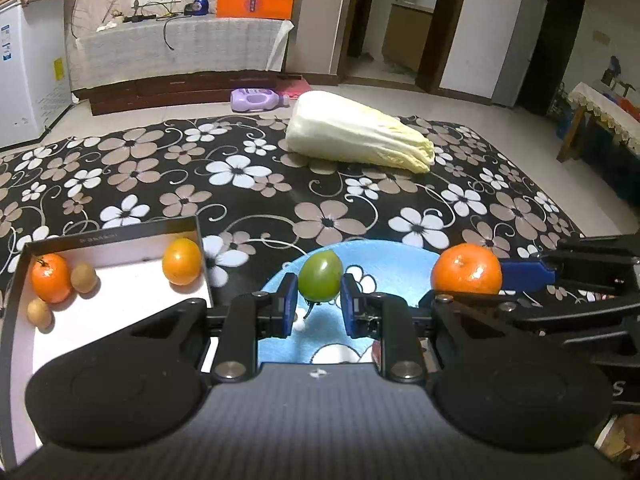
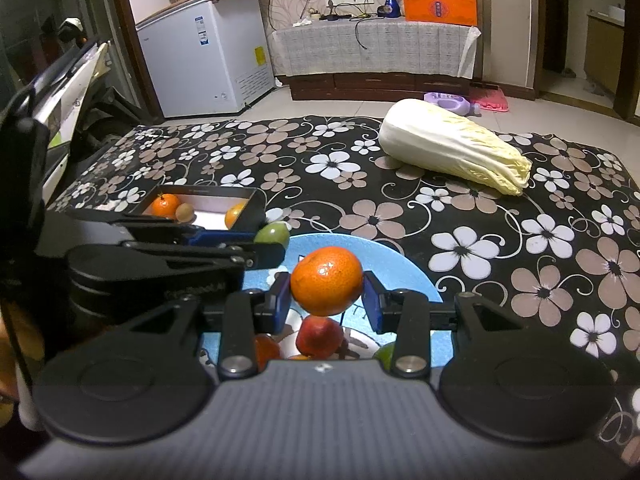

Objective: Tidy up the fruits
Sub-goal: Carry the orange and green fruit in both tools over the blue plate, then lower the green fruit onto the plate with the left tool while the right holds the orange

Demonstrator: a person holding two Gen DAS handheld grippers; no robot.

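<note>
box [image 1: 120,240]: oranges, small brown fruits | plate [image 2: 400,268]: red fruit (others hidden)

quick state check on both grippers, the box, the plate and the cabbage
left gripper: shut on green fruit
right gripper: shut on mandarin
box: open, holds fruit
blue plate: holds fruit
cabbage: lying on its side

Bare carpet [image 1: 280,208] between box [image 1: 120,236] and cabbage [image 1: 356,136]; box floor partly free.
</note>
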